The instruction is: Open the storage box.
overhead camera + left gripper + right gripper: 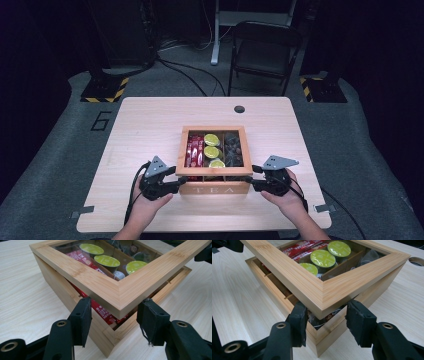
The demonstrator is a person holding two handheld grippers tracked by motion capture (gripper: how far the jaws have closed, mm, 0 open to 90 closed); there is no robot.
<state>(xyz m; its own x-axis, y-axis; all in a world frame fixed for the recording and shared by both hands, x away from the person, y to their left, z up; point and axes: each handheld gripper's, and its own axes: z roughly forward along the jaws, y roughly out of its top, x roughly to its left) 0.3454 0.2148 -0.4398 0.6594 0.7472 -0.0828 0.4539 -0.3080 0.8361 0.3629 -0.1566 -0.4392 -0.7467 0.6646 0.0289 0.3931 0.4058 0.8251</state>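
Step in hand: by my reading, lifting the hinged lid [117, 290] of the tea box [214, 186]; its front edge is raised off the box, leaving a gap at both front corners.
Left tongs [176, 178]: at the box's front left corner, jaws apart on either side of the lid's corner; no pad clearly presses the wood, so I read them as open, set under or beside the lid's edge.
Right tongs [254, 176]: at the box's front right corner, jaws likewise spread astride the lid's corner, not clamped on it.
Next move: probably raising both corners together and evenly so the lid swings back on its far edge; uneven lift could twist it or drag the box.
Box's place: on the table [150, 120], a little towards the person's side, well in front of the round hole [239, 109] in the table.
Box's look: pale bamboo with TEA lettered on the front; the lid is a wooden frame around a clear pane.
Contents: inside the box, red packets [194, 151] at the left, green-topped capsules [212, 148] in the middle, dark items [232, 148] at the right.
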